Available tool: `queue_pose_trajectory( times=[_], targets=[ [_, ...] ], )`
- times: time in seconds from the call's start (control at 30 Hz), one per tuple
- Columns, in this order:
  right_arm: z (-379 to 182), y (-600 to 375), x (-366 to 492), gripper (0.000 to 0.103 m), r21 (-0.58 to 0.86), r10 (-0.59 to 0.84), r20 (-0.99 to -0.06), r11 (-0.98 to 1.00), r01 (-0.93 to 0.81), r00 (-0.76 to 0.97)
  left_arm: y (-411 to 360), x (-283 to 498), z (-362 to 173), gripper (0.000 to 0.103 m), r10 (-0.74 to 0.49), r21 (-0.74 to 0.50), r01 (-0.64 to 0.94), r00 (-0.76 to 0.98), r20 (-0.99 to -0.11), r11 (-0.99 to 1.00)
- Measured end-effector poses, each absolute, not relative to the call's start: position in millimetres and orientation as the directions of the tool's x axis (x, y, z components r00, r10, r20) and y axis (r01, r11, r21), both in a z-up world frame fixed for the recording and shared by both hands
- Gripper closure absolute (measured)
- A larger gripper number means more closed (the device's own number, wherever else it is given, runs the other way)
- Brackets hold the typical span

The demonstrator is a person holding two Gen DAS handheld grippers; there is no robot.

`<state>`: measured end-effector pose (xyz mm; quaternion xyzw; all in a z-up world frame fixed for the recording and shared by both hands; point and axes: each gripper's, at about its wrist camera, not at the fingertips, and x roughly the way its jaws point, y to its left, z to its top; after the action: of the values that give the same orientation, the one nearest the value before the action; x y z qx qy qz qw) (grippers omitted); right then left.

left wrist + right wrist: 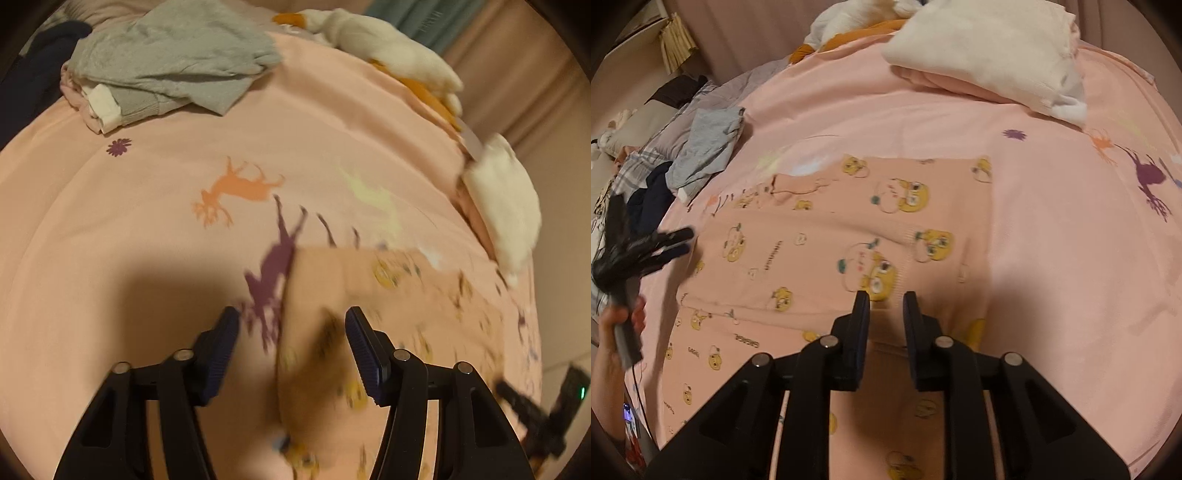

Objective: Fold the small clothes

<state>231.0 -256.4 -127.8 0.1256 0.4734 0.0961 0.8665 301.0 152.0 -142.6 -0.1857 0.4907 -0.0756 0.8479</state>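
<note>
Left wrist view shows my left claw (291,347) with its jaws spread, hanging over the left edge of the pink printed garment (369,314), and nothing is pinched between them. Further up on the bed cover (147,229) lies a grey folded pile (173,62), and at the right border a white folded piece (506,206). In the right wrist view the garment (849,229) lies quite flat in the middle of the bed, with yellow bear faces on it, and my right claw (886,306) stands above its near part with only a narrow gap between the jaws; I see no cloth caught there. I judge one risk: the garment and the cover have almost the same pink colour, so a claw may bite the cover together with the cloth, and the fold will drag everything. Also the left picture is blurred, so I can easily miss the edge.
</note>
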Motion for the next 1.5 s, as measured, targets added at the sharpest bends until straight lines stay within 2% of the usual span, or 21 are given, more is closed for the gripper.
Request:
queue_pose_trajectory(
  times=[0.07,0.13,0.17,0.37,0.4,0.43,0.47,0.5,0.6,0.67,0.8,0.87,0.93,1.07,1.2,1.3,1.37,1.4,1.43,1.47,1.5],
  targets=[
    [-130,-253,231,0.084,0.313,0.293,-0.795,0.948,-0.055,0.532,153,313,-147,0.05,-0.301,-0.385,-0.071,0.501,-0.812,0.92],
    [-133,-249,232,0.084,0.323,0.304,-0.792,0.945,-0.059,0.53,151,320,-151,0.062,-0.294,-0.373,-0.071,0.486,-0.823,0.925],
    [-133,-248,233,0.084,0.326,0.307,-0.791,0.944,-0.06,0.529,149,323,-152,0.065,-0.287,-0.361,-0.066,0.481,-0.828,0.93],
    [-137,-243,239,0.084,0.334,0.317,-0.792,0.94,-0.065,0.522,133,325,-152,0.066,-0.253,-0.287,0.001,0.473,-0.844,0.958],
    [-138,-243,240,0.084,0.333,0.317,-0.792,0.941,-0.065,0.521,128,325,-155,0.071,-0.227,-0.25,0.013,0.466,-0.855,0.968],
    [-139,-243,241,0.084,0.332,0.315,-0.794,0.941,-0.064,0.52,124,326,-158,0.083,-0.198,-0.214,0.018,0.462,-0.865,0.977],
    [-140,-243,241,0.086,0.328,0.311,-0.796,0.943,-0.06,0.519,122,327,-161,0.088,-0.186,-0.197,0.024,0.459,-0.869,0.98],
    [-140,-244,242,0.087,0.322,0.304,-0.799,0.945,-0.058,0.519,124,326,-161,0.097,-0.177,-0.194,0.014,0.471,-0.864,0.981],
    [-142,-245,243,0.091,0.304,0.282,-0.807,0.952,-0.044,0.519,133,322,-154,0.103,-0.092,-0.145,-0.055,0.541,-0.836,0.988],
    [-143,-248,244,0.092,0.309,0.282,-0.809,0.951,-0.035,0.516,145,321,-153,0.103,-0.056,-0.128,-0.093,0.55,-0.833,0.987],
    [-142,-253,243,0.092,0.332,0.293,-0.806,0.943,-0.018,0.515,160,318,-157,0.103,-0.089,-0.166,-0.101,0.526,-0.846,0.981],
    [-136,-256,241,0.086,0.311,0.26,-0.8,0.951,0.002,0.541,165,309,-149,0.103,-0.124,-0.206,-0.095,0.539,-0.833,0.974],
    [-129,-261,237,0.085,0.28,0.221,-0.786,0.96,0.013,0.578,165,297,-138,0.103,-0.178,-0.261,-0.069,0.563,-0.807,0.963],
    [-125,-265,232,0.085,0.366,0.315,-0.749,0.93,-0.032,0.583,142,275,-122,0.103,-0.293,-0.328,0.044,0.576,-0.763,0.943],
    [-146,-263,229,0.088,0.322,0.276,-0.803,0.947,-0.005,0.528,107,251,-133,0.103,-0.345,-0.31,0.158,0.526,-0.777,0.938],
    [-146,-273,221,0.088,0.365,0.302,-0.788,0.931,0.012,0.537,97,240,-157,0.103,-0.315,-0.268,0.166,0.474,-0.822,0.949],
    [-137,-280,212,0.084,0.392,0.319,-0.776,0.92,0.02,0.545,99,231,-150,0.103,-0.318,-0.276,0.158,0.489,-0.812,0.948],
    [-131,-284,205,0.076,0.394,0.321,-0.769,0.919,0.015,0.554,103,227,-145,0.103,-0.337,-0.302,0.151,0.487,-0.806,0.941],
    [-124,-288,195,0.065,0.389,0.316,-0.764,0.921,0.011,0.563,105,221,-139,0.097,-0.351,-0.321,0.147,0.486,-0.8,0.936],
    [-118,-294,184,0.061,0.389,0.314,-0.759,0.921,0.011,0.57,107,213,-135,0.091,-0.357,-0.328,0.147,0.489,-0.796,0.933],
    [-116,-299,176,0.058,0.393,0.313,-0.754,0.92,0.014,0.577,110,205,-132,0.069,-0.357,-0.328,0.148,0.493,-0.794,0.933]
  ],
)
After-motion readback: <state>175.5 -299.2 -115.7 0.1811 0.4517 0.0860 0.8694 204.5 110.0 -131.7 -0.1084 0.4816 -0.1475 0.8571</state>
